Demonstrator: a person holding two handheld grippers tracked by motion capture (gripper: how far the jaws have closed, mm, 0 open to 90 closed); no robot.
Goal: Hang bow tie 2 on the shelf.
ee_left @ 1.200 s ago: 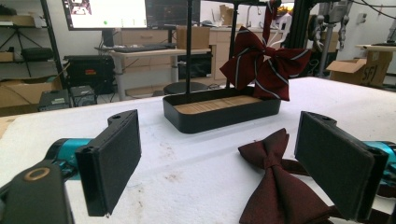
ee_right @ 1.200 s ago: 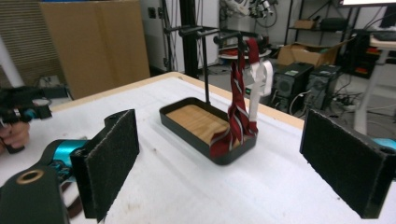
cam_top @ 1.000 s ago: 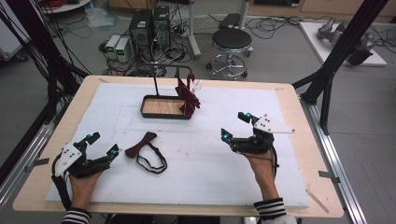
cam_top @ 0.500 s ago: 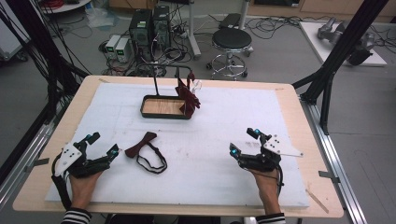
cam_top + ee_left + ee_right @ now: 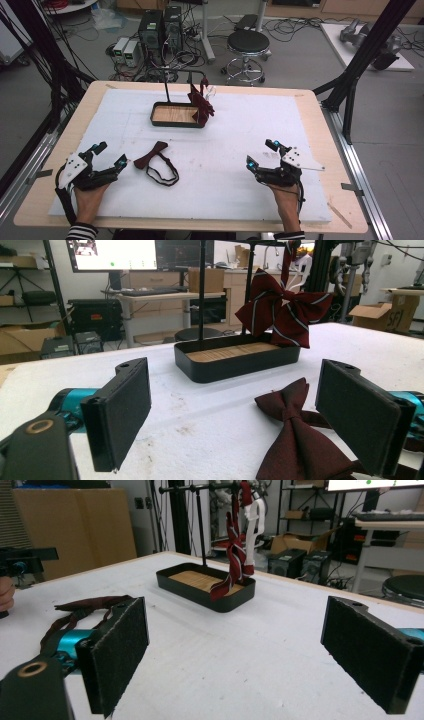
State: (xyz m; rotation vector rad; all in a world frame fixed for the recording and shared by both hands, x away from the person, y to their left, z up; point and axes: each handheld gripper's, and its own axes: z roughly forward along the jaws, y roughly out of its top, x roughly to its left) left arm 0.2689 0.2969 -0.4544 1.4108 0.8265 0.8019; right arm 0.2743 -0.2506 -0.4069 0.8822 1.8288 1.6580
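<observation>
Your left tool [image 5: 109, 156], jaws wide, sits just beside the flat bow tie [image 5: 151, 155]; a striped bow [image 5: 202, 104] hangs over the tray [image 5: 172, 121].

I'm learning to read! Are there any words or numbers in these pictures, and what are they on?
No text can be read for sure.
Cardboard box: dark printed marks on its side, too blurred to read.
Monitor screen: writing too small to read.
Plain bow tie, striped bow tie, black tray: no writing visible.
</observation>
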